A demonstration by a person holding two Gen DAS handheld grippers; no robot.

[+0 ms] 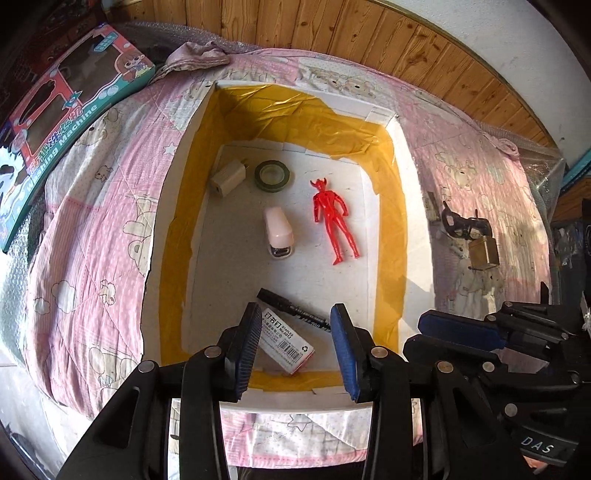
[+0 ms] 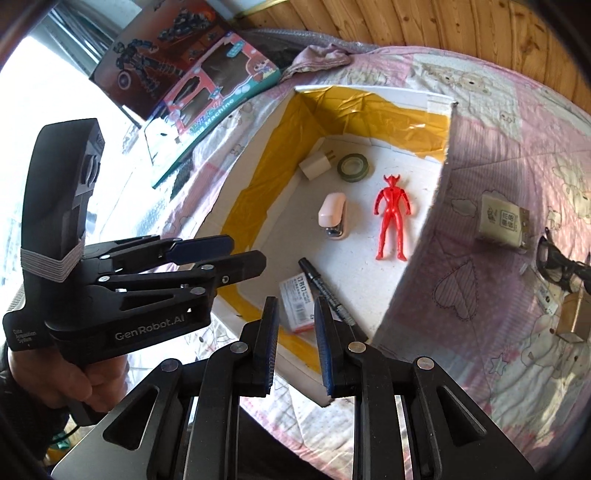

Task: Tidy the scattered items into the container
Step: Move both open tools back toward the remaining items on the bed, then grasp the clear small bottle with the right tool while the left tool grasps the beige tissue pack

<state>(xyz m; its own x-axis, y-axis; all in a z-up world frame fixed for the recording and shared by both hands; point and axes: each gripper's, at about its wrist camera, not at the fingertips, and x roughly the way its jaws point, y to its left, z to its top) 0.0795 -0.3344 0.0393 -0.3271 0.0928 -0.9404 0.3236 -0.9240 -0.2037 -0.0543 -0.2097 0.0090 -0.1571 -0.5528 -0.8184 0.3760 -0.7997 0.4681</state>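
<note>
A white box (image 1: 173, 206) lined with yellow tape lies on the pink quilt. Inside it are a white plug (image 1: 228, 177), a tape roll (image 1: 273, 175), a red figure (image 1: 332, 218), a pink stapler (image 1: 279, 232), a black marker (image 1: 295, 312) and a staples box (image 1: 286, 341). My left gripper (image 1: 296, 314) hovers open over the box's near end, above the staples box, holding nothing. Beside it, my right gripper (image 2: 296, 306) is open and empty. On the quilt to the right of the box (image 2: 369, 90) lie a beige packet (image 2: 504, 221), a black object (image 2: 561, 266) and a brass padlock (image 2: 576, 314).
Two toy cartons (image 2: 207, 92) lean at the far left beside a crumpled cloth (image 1: 195, 55). A wooden panel wall (image 1: 369, 33) runs behind the bed. A hand (image 2: 85, 384) holds the left gripper (image 2: 229, 251) low at the left of the right wrist view.
</note>
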